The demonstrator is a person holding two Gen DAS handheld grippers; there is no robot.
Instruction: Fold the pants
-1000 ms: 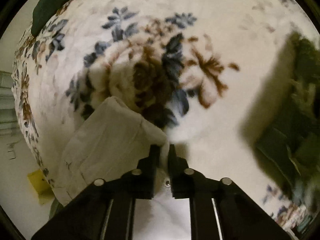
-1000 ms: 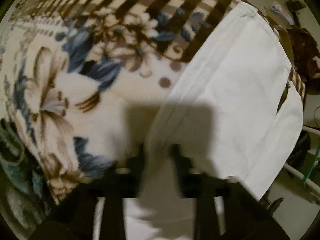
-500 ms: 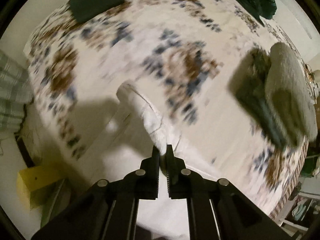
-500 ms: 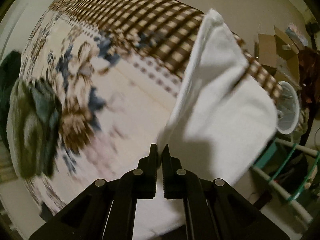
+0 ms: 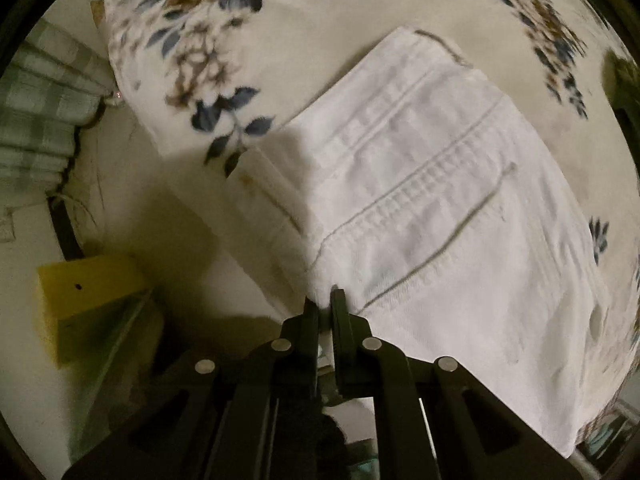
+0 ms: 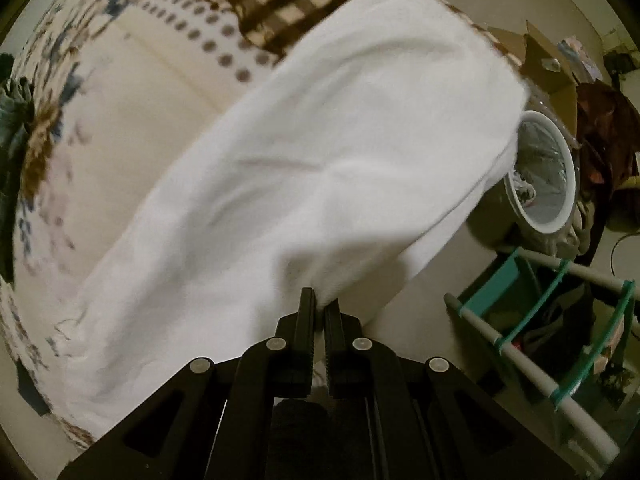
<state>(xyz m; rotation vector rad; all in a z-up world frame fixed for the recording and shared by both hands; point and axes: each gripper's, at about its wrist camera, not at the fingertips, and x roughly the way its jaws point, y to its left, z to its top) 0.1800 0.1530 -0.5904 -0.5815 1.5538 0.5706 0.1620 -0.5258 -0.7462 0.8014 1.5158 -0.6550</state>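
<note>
A bed is covered by a floral blanket (image 5: 208,48); a white wastebasket (image 6: 546,176), cardboard box (image 6: 548,64) and teal-banded rack (image 6: 560,316) are seen beside it.

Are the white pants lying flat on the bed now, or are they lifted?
Partly lifted. Both the left tongs and right tongs pinch the white pants, which drape over the floral blanket.

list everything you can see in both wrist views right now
pants: one, white, spread on the bed, an edge pinched by each tongs
blanket: one, cream with blue and brown flowers and a brown checked border, covering the bed
yellow block: one, on the floor left of the bed
checked cloth: one, pale green, far left
bin: one, white rim, on the floor right of the bed
rack: one, grey bars with teal joints, lower right
cardboard box: one, brown, upper right
left tongs: black, shut on pants
right tongs: black, shut on pants
</note>
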